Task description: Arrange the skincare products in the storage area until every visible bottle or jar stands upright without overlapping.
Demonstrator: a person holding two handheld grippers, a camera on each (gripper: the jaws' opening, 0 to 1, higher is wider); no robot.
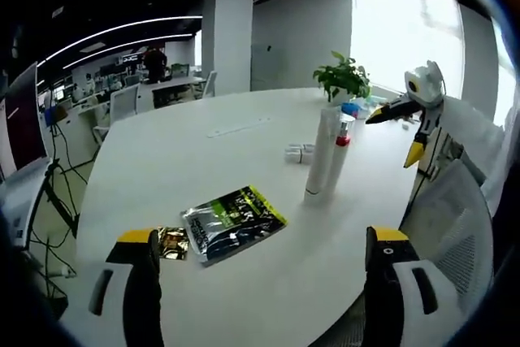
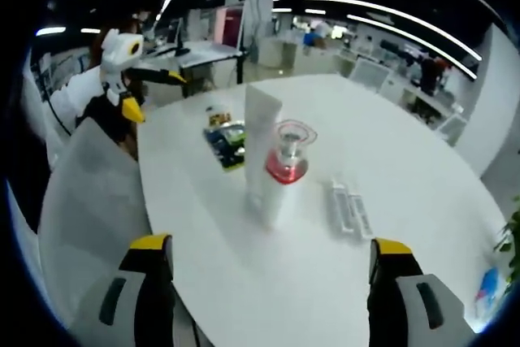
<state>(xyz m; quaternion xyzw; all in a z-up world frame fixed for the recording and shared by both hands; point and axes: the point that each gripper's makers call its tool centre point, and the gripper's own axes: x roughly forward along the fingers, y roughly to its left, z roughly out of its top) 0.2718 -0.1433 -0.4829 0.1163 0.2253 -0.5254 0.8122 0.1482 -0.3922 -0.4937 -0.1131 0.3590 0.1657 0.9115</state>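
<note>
I hold both claws wide and empty, my left gripper and my right gripper hovering off opposite edges of the round white table, where the tall white tube and the clear bottle with a red collar stand upright, touching, near the middle. I judge I am between picks: next comes the pair of small white tubes lying flat just beside them, which needs a low, narrow grasp. The glossy black-and-green sachet near my left edge is blurred, its label unreadable.
</note>
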